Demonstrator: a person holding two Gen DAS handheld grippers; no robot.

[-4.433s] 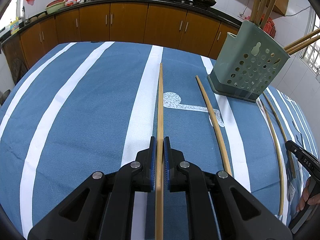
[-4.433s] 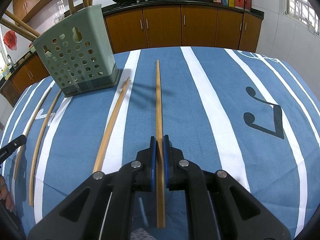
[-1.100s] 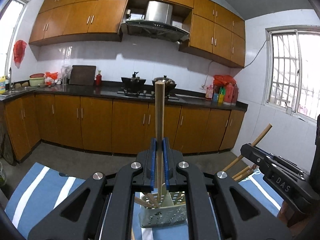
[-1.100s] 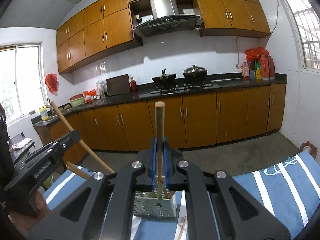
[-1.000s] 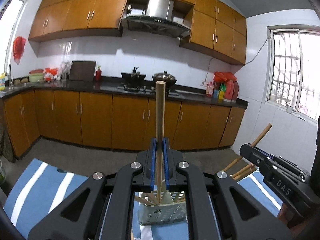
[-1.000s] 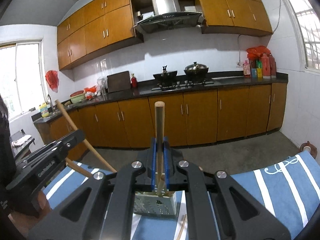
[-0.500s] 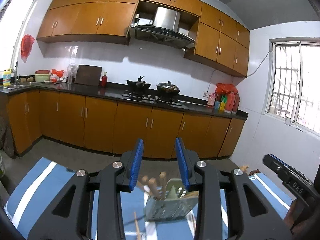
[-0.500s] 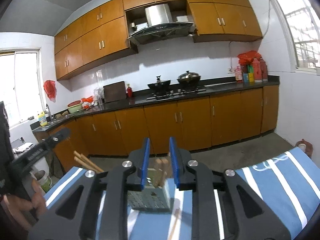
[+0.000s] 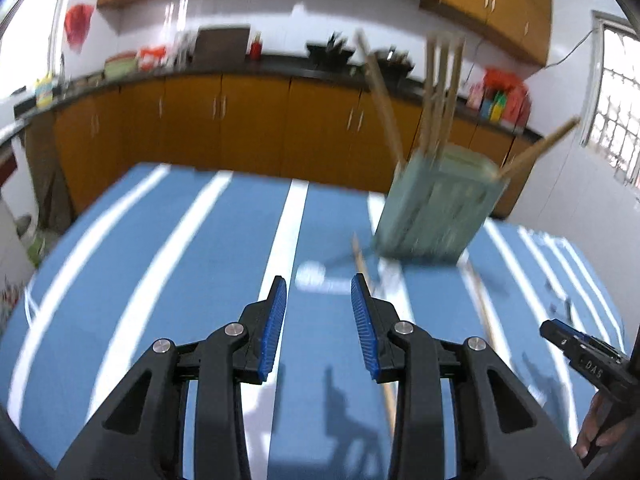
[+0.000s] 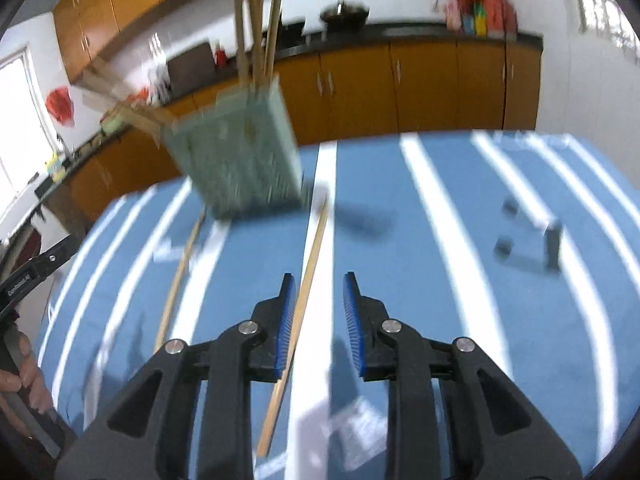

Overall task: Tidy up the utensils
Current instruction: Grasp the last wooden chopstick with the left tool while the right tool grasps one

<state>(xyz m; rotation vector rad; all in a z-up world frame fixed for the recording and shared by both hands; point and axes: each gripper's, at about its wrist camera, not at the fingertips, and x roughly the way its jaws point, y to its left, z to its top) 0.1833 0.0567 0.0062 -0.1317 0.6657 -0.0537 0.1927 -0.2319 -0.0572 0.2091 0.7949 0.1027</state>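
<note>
The green perforated utensil holder [image 9: 434, 210] stands on the blue striped tablecloth and holds several wooden chopsticks [image 9: 438, 84]. It also shows in the right wrist view [image 10: 236, 160]. My left gripper [image 9: 319, 308] is open and empty above the cloth, left of the holder. My right gripper [image 10: 319, 304] is open and empty; a loose chopstick [image 10: 300, 304] lies on the cloth under its left finger. Another loose chopstick [image 10: 180, 272] lies further left. In the left wrist view loose chopsticks [image 9: 370, 300] lie in front of the holder. Both views are motion-blurred.
The table [image 9: 160, 260] is covered by a blue cloth with white stripes. Wooden kitchen cabinets [image 9: 240, 120] and a dark counter run behind it. The other gripper shows at the right edge of the left wrist view [image 9: 588, 360] and at the left edge of the right wrist view [image 10: 28, 276].
Both grippers held a chopstick upright over the holder, then opened and dropped them in. Both have since tilted down toward the table and remain open.
</note>
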